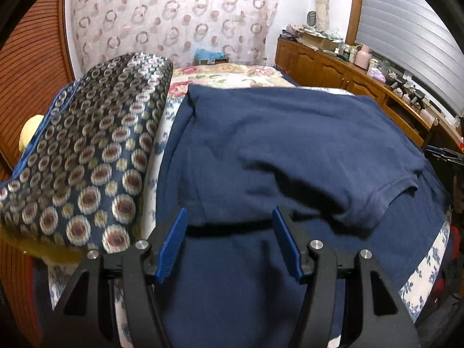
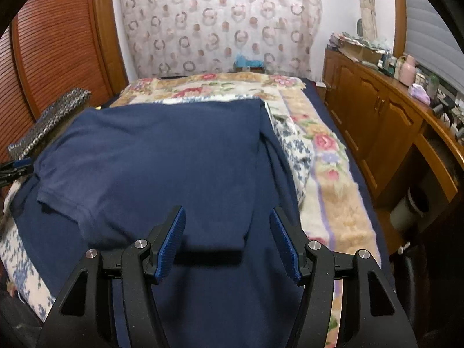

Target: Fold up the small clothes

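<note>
Shirt fabric, navy and short-sleeved, is seen between and beneath both pairs of blue fingers, yet nothing is gripped: the left gripper [image 1: 229, 242] is held spread apart over the near hem area, and the right gripper [image 2: 227, 242] is likewise released, its fingers [image 2: 171, 243] parted above the cloth, whether touching or just clear of it cannot be told

Outward from the fingers, the shirt [image 1: 290, 150] is found lying on the bed [image 2: 327, 179], on a blue-flowered sheet and a rose-patterned blanket. 1 sleeve [image 1: 385, 200] appears to have been turned inward over the body, its ribbed cuff lying on top near the middle, and the opposite side edge looks brought in as well, so that a roughly rectangular panel is formed. Some ripples are left near the folded sleeve.

By this layout, the side folds are judged done, while the lengthwise fold, hem toward collar, is judged not yet made; about half of the work on this garment seems left. No other small clothes are visible awaiting folding.

Further out, a patterned cushion [image 1: 87, 159] lies beside the shirt on the left, and a wooden cabinet [image 2: 377, 116] runs along the right wall
</note>
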The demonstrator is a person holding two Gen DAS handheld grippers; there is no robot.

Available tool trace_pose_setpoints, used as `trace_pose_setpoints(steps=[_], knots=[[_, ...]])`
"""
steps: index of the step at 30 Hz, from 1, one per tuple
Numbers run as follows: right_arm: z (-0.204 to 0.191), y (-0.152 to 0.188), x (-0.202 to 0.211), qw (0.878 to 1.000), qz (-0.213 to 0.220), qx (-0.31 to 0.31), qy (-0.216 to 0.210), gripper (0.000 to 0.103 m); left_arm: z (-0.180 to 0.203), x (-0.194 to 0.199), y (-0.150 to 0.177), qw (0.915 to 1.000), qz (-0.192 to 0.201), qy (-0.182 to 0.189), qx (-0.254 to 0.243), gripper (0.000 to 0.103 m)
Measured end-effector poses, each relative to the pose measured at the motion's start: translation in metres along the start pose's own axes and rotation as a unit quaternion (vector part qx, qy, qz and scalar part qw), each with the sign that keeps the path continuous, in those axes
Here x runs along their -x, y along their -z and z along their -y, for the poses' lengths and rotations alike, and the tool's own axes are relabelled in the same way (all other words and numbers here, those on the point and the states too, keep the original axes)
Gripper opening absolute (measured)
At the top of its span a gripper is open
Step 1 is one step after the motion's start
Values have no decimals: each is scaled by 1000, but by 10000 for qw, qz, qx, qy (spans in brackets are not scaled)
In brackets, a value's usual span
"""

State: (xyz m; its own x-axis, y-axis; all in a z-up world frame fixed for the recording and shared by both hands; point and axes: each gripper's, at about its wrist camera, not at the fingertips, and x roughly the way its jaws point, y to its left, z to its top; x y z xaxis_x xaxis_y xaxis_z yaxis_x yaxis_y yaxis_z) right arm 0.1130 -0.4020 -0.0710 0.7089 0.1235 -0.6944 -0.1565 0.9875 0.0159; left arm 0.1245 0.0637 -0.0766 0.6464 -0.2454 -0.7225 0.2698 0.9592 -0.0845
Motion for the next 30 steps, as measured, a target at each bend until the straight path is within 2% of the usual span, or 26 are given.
trace_pose_setpoints(steps=[4,10,16,20,24,30], knots=[[-3,10,5,10000,-5,-14,-2,62,0,1,11,10000,-56,-56,44,60],[-10,18,6,9996,-166,-12,-249,62,-13,-5,23,9994,-212,-65,272,60],[-15,18,0,9994,-291,3,-204,62,-13,-4,28,9994,-207,-95,279,60],[-10,9,-8,9996,-261,-104,-103,62,-9,-6,21,9993,-241,-110,278,60],[-4,2,-20,9994,-314,-162,47,62,-8,-9,13,9987,-246,75,444,60],[-3,5,-31,9989,-438,-156,86,62,-4,-15,2,9975,-199,171,655,60]])
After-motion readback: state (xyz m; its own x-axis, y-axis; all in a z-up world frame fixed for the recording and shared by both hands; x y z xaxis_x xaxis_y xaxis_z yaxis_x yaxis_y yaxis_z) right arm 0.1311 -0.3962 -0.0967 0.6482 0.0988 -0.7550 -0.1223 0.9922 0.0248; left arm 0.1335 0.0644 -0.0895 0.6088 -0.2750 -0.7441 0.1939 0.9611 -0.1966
